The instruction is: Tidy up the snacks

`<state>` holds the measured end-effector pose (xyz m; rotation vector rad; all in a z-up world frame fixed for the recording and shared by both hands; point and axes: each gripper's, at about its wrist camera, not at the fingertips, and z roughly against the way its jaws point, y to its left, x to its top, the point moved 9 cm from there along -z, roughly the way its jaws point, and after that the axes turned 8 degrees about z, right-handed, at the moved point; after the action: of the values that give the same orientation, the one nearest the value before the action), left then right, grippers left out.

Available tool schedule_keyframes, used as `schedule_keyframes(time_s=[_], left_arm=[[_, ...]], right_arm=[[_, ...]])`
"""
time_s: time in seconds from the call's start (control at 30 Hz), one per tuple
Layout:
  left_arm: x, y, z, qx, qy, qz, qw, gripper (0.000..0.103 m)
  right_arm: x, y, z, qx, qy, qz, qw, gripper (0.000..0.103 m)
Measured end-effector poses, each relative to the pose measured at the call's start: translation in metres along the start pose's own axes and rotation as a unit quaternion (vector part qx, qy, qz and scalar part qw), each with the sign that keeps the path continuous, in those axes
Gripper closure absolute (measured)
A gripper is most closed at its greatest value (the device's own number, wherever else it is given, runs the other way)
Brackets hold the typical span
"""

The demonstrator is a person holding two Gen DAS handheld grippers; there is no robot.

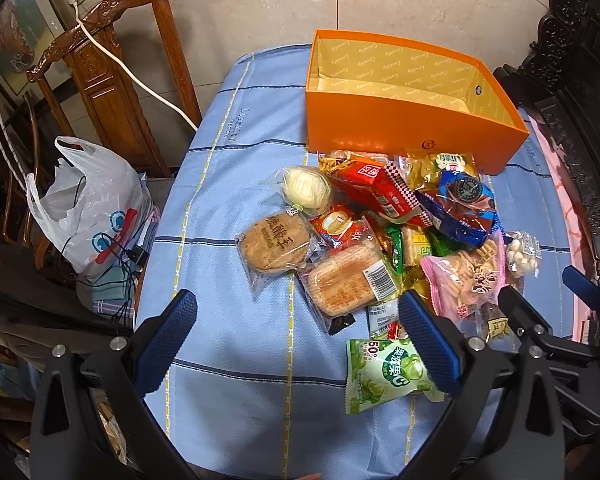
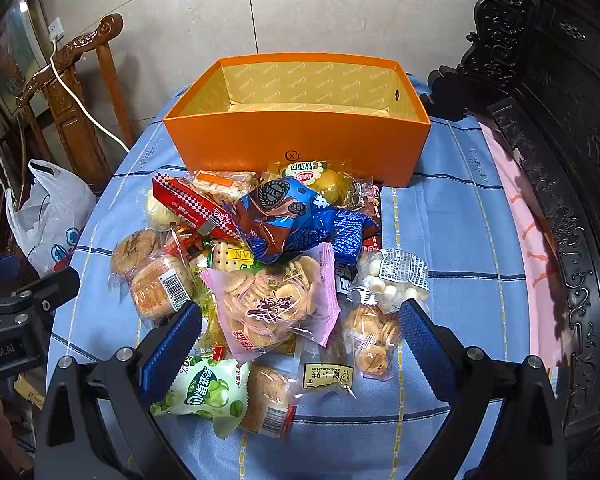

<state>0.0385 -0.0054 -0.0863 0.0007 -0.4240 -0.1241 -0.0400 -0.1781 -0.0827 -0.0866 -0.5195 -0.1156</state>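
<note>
Snacks [image 2: 268,280]; right-view-only cracker packet [image 2: 374,336]

A blue checked tablecloth [image 1: 236,184] covers the table. To the left stands a carved wooden chair [image 1: 100,68] with a white cable [image 1: 140,84] draped over it, and a white plastic bag [image 1: 88,208] sits beside it. Dark carved furniture [image 2: 560,160] stands on the right.
</note>
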Motion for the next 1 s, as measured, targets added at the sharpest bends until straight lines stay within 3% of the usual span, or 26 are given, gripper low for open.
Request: schedule_keyframes(time_s=[1.0], left_arm=[[0.001,-0.001,-0.017,-0.004,0.017,-0.002,0.9998,0.004]], right_arm=[[-0.002,-0.002,-0.014,0.009,0.017,-0.009,1.000,0.004]])
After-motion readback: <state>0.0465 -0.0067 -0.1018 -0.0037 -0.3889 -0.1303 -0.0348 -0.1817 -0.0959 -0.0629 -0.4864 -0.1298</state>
